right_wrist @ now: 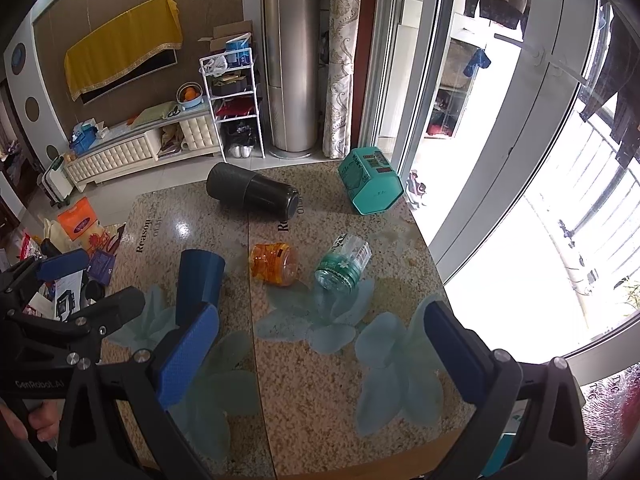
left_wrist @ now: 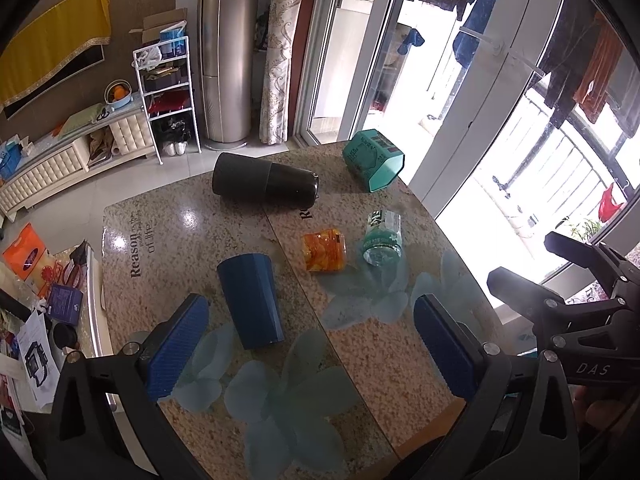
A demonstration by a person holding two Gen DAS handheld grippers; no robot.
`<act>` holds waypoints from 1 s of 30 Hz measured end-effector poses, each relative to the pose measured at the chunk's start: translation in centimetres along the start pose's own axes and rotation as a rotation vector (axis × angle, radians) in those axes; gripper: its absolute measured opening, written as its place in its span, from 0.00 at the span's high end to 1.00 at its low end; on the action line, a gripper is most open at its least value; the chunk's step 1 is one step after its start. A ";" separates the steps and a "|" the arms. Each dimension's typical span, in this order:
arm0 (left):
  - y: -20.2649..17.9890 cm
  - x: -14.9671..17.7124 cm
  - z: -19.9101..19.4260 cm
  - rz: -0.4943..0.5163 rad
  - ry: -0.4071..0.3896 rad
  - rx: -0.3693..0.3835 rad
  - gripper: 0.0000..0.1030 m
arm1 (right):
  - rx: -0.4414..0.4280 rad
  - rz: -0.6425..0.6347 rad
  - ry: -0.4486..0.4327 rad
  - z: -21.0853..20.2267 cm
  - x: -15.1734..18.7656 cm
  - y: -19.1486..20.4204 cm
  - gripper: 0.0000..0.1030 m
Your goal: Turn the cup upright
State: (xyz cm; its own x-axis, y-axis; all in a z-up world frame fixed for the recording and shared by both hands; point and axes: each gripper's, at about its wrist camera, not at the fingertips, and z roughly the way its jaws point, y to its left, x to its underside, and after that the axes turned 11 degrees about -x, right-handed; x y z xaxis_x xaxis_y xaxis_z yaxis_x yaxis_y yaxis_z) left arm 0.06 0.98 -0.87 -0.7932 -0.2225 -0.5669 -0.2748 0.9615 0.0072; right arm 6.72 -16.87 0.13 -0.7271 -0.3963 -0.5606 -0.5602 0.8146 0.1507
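Observation:
A dark blue cup lies on its side on the granite table, just ahead of my left gripper, nearer its left finger. The left gripper is open and empty above the table. The cup also shows in the right wrist view, left of my right gripper, partly behind its left finger. The right gripper is open and empty. The right gripper shows at the right edge of the left wrist view, the left gripper at the left edge of the right wrist view.
Lying on the table are a black flask, a teal box, an orange jar and a clear green-labelled jar. The table's right edge runs by a glass balcony door. Clutter lies on the floor at left.

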 end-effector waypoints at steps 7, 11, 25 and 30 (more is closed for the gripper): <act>0.0 0.2 0.3 -0.004 0.015 0.014 0.00 | -0.004 0.002 0.004 -0.1 0.0 -0.1 0.00; 0.0 0.3 0.3 -0.003 0.016 0.014 0.00 | -0.005 0.003 0.005 -0.2 0.0 -0.1 0.00; 0.0 0.3 1.8 -0.011 0.085 0.004 0.00 | -0.025 0.009 0.026 0.7 0.3 -0.3 0.00; 0.5 0.2 2.8 -0.022 0.107 0.000 0.00 | -0.038 0.013 0.061 1.7 0.5 -0.6 0.00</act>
State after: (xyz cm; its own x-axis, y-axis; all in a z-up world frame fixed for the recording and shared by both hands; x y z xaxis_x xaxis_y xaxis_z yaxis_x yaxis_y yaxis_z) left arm 1.28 1.87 -3.26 -0.8408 -0.2592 -0.4753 -0.2924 0.9563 -0.0041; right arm 7.37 -16.85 -1.60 -0.7567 -0.4113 -0.5082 -0.5640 0.8038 0.1893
